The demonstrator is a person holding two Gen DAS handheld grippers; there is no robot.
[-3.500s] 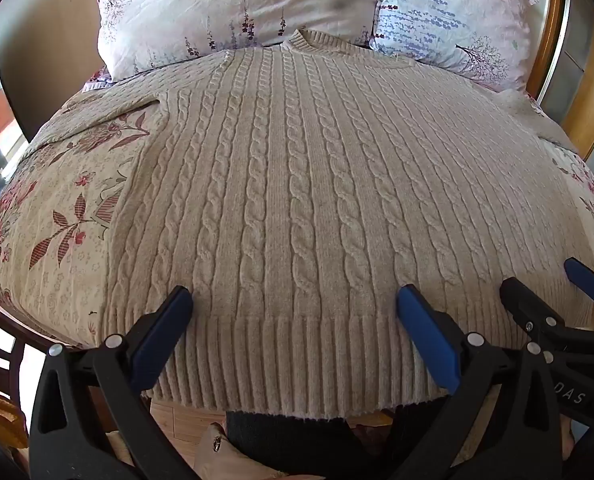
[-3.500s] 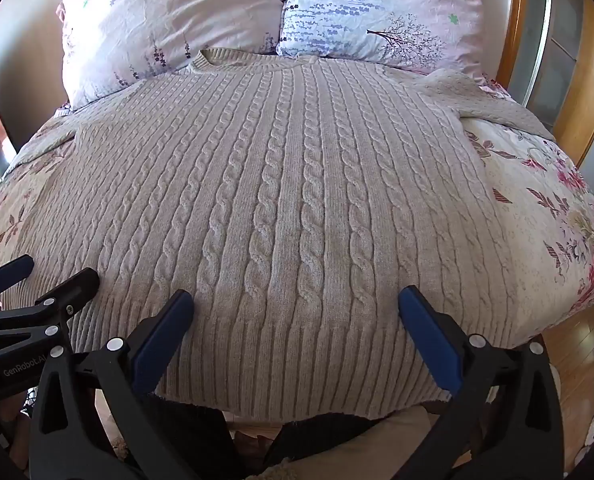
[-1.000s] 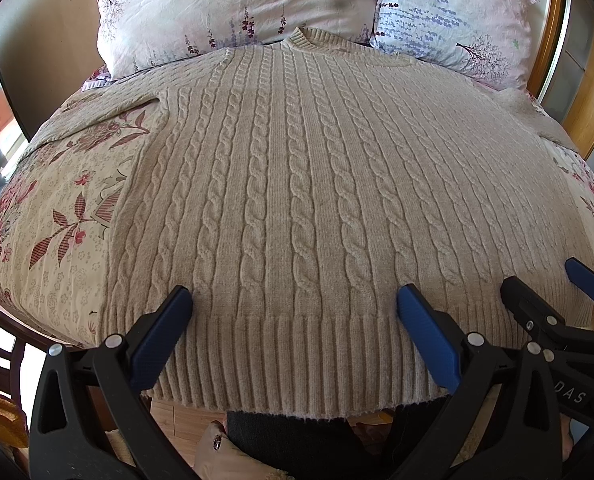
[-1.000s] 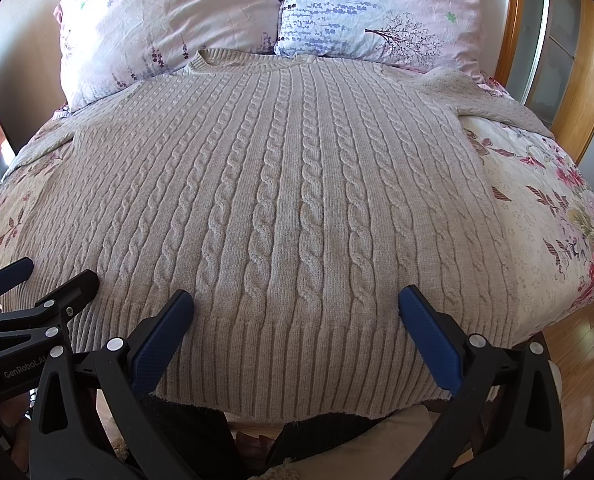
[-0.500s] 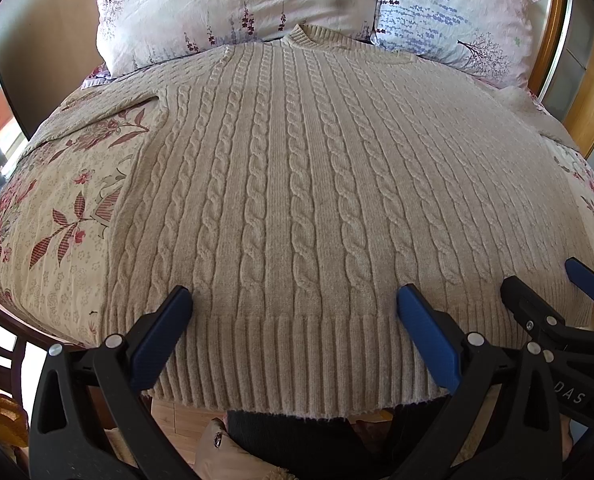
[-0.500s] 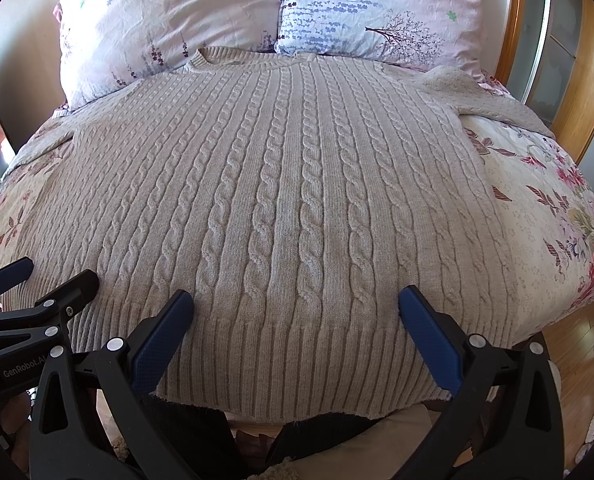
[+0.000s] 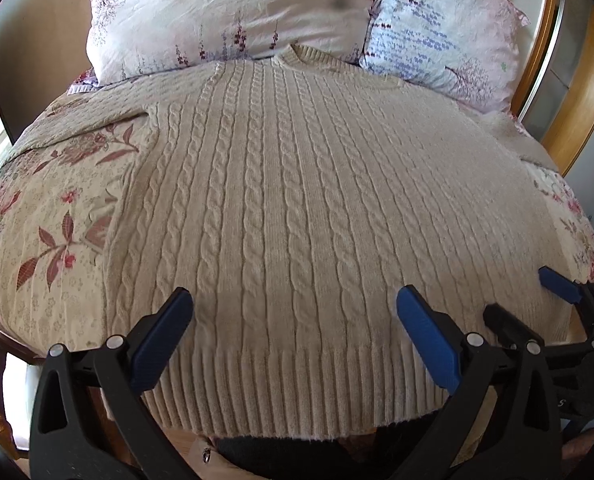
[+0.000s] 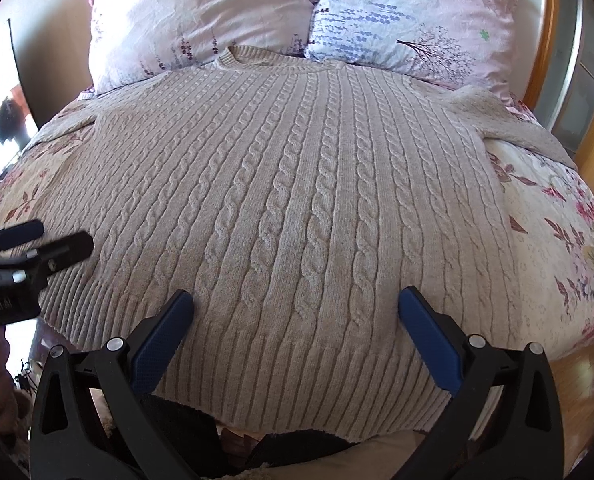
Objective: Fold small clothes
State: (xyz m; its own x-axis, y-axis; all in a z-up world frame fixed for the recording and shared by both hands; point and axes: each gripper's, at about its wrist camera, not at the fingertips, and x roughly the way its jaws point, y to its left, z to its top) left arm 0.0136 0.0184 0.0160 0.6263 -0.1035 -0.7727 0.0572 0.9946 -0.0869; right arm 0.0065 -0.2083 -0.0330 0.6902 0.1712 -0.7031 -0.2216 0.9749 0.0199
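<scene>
A beige cable-knit sweater (image 7: 297,200) lies flat and face up on the bed, collar toward the pillows, ribbed hem toward me; it also shows in the right wrist view (image 8: 297,200). Its sleeves stretch out to both sides. My left gripper (image 7: 293,308) is open and empty over the left part of the hem. My right gripper (image 8: 295,308) is open and empty over the right part of the hem. Each gripper shows at the edge of the other's view: the right one (image 7: 533,296), the left one (image 8: 53,236).
The sweater lies on a floral bedspread (image 7: 49,216). Two floral pillows (image 8: 201,12) (image 8: 409,16) stand at the head of the bed. A wooden headboard and door frame (image 8: 549,40) are at the right. The bed's front edge is just under the hem.
Both grippers have moved slightly forward and up over the hem. In the right wrist view the left gripper now sits higher, further over the sweater.
</scene>
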